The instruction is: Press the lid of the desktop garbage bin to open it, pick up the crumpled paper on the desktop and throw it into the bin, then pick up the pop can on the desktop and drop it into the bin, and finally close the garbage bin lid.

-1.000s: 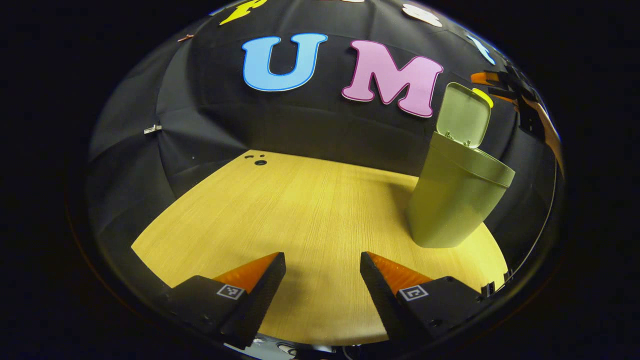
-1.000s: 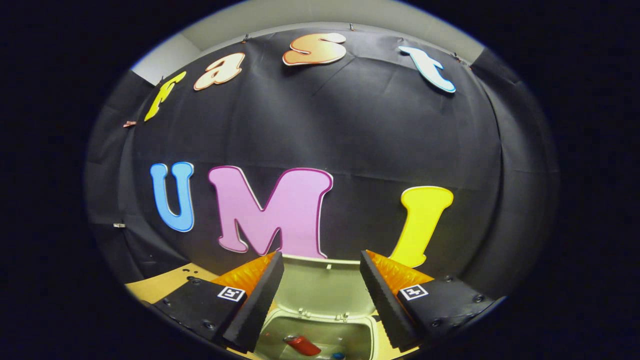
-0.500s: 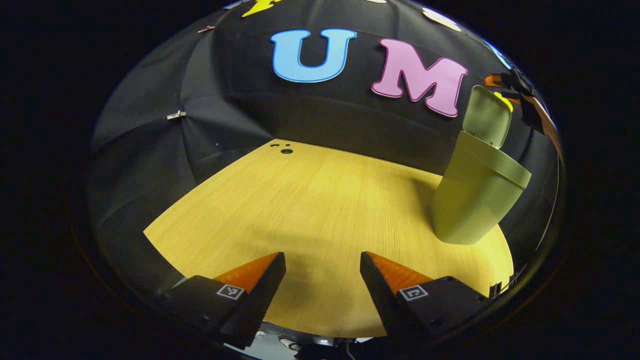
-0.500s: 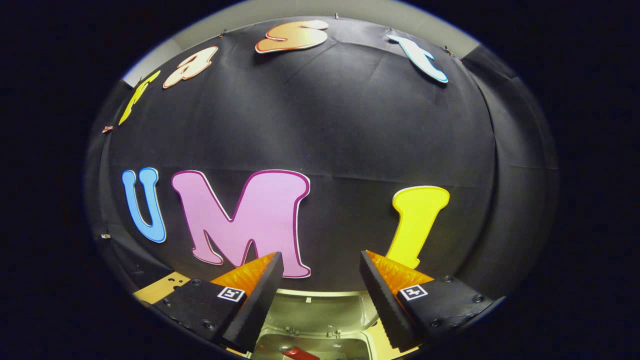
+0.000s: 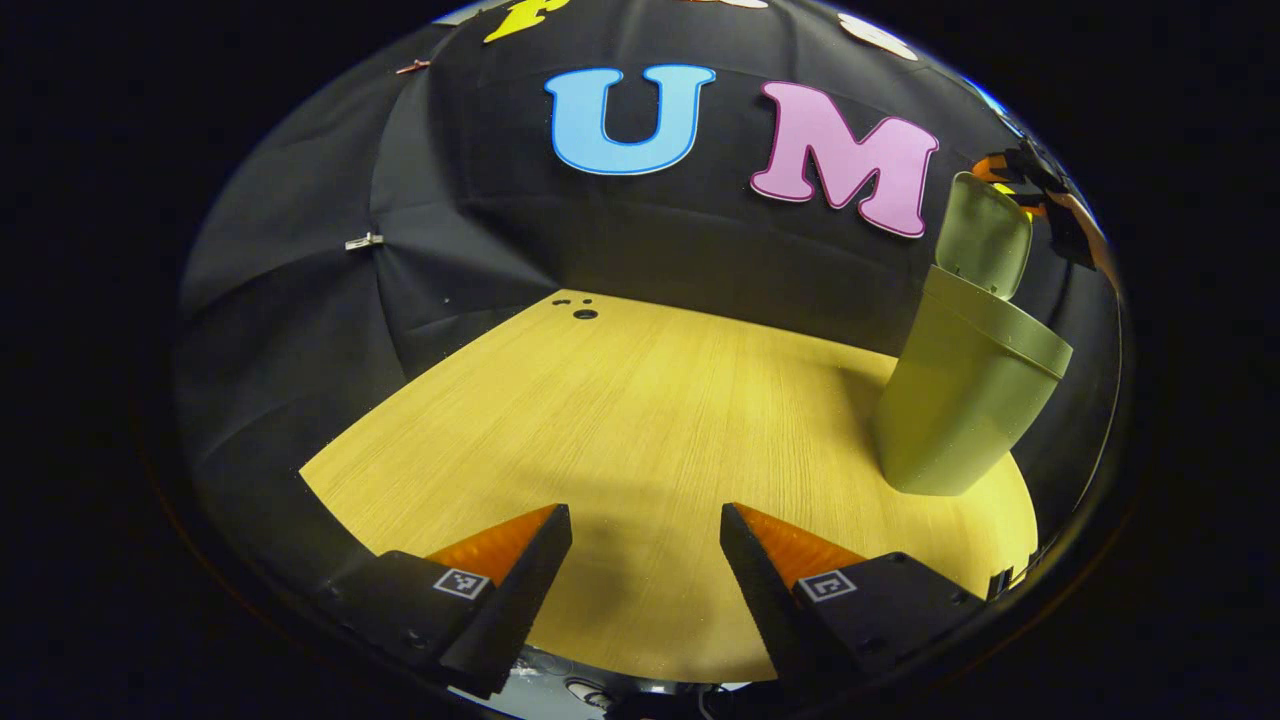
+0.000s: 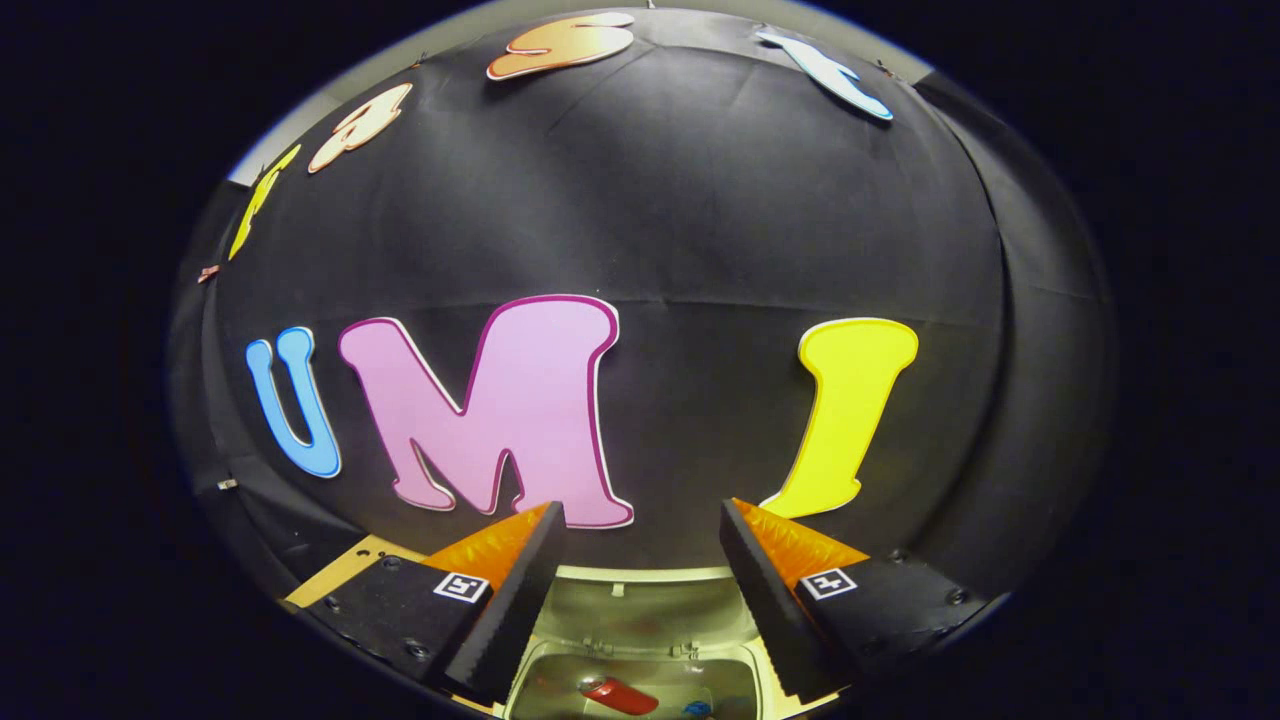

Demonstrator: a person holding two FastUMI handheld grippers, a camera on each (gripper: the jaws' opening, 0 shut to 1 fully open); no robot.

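one green garbage bin (image 5: 960,400) stands near the counter's (image 5: 640,420) right edge, its lid (image 5: 982,248) upright and open. one red pop can (image 6: 620,695) lies inside it, below the right claw (image 6: 640,590), fingers apart, empty. the left claw (image 5: 645,580), also apart and empty, hovers over bare wood with open room all around. since a second ago the bin has slid rightward in the left gripper view.

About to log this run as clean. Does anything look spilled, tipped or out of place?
Nothing stands out. The bin stands upright on the table, lid open, with the red can lying inside. Both grippers are open and empty.
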